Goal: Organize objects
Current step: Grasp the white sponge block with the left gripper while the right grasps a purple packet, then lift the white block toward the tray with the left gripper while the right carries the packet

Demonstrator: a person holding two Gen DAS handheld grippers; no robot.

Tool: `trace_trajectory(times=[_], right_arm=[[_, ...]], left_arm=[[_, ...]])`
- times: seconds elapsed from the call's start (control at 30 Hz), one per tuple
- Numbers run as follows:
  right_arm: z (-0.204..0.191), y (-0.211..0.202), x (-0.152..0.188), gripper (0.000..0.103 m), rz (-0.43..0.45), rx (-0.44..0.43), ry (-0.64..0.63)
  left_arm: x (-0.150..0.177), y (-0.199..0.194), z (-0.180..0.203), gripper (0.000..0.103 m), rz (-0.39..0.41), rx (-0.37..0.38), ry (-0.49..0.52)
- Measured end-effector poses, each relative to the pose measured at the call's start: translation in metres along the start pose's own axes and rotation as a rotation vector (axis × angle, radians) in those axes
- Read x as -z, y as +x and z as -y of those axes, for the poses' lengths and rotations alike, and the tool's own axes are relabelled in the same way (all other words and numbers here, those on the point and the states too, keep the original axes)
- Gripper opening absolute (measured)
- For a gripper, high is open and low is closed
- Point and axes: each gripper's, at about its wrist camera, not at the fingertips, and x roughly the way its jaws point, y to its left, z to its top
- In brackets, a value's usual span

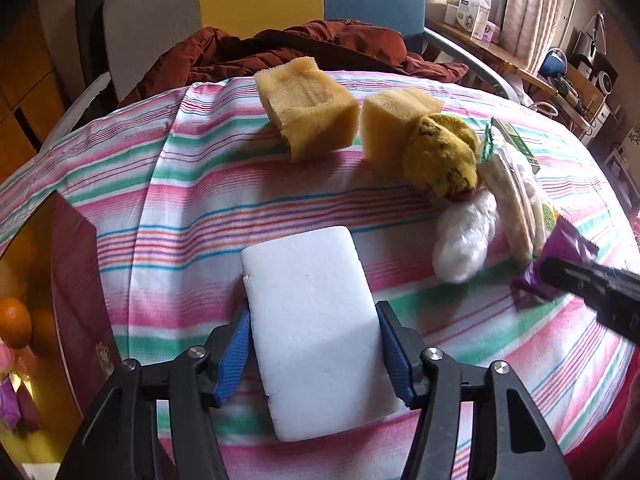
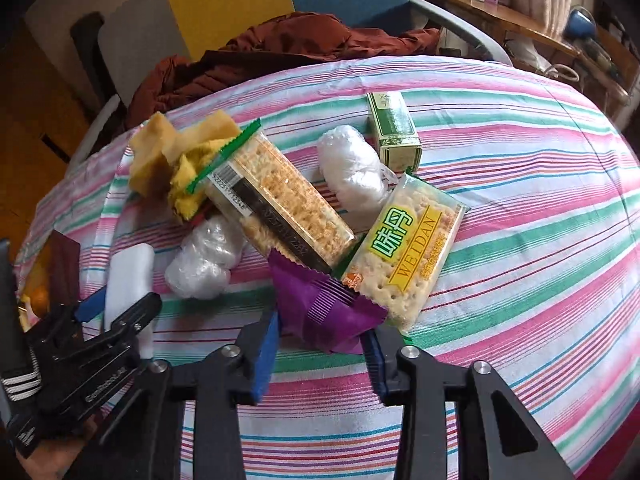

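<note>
My left gripper (image 1: 314, 356) is shut on a white foam block (image 1: 312, 320), its blue pads against both long sides; the block rests on the striped cloth (image 1: 160, 208). Two yellow sponges (image 1: 308, 108) (image 1: 394, 120) and a yellow cloth (image 1: 440, 156) lie beyond. My right gripper (image 2: 320, 354) straddles a purple snack packet (image 2: 320, 308), jaws a little wider than it; whether the pads touch it is unclear. Two cracker packs (image 2: 280, 200) (image 2: 408, 248), two white plastic bundles (image 2: 352, 168) (image 2: 208, 256) and a green box (image 2: 394, 128) lie just beyond. The left gripper and block show at the left of the right wrist view (image 2: 128, 280).
A dark red jacket (image 1: 300, 48) lies on the chair behind the table. A maroon box (image 1: 76, 280) and an orange (image 1: 14, 322) sit off the table's left edge. A shelf with boxes (image 1: 476, 16) stands at the far right.
</note>
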Motion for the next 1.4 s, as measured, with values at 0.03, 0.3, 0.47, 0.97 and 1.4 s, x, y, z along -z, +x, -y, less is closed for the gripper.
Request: trace_trajectory(times=[0.03, 0.3, 0.47, 0.97, 1.4], right_arm=[[0.001, -0.002, 0.000, 0.038, 0.007, 0.002, -0.001], [0.000, -0.021, -0.003, 0.038, 0.089, -0.028, 0.013], [-0.012, -0.036, -0.002, 0.038, 0.154, -0.060, -0.034], [-0.059, -0.044, 0.011, 0.038, 0.178, -0.081, -0.213], [-0.132, -0.067, 0.040, 0.038, 0.193, -0.220, -0.269]], left_arm=[[0.003, -0.002, 0.000, 0.059, 0.003, -0.001, 0.006], [0.029, -0.034, -0.003, 0.059, 0.057, 0.031, 0.025], [0.041, -0.063, -0.004, 0.059, 0.114, 0.035, 0.054], [0.068, -0.144, -0.043, 0.059, 0.253, 0.009, 0.050], [0.090, -0.169, -0.091, 0.059, 0.291, -0.016, -0.044]])
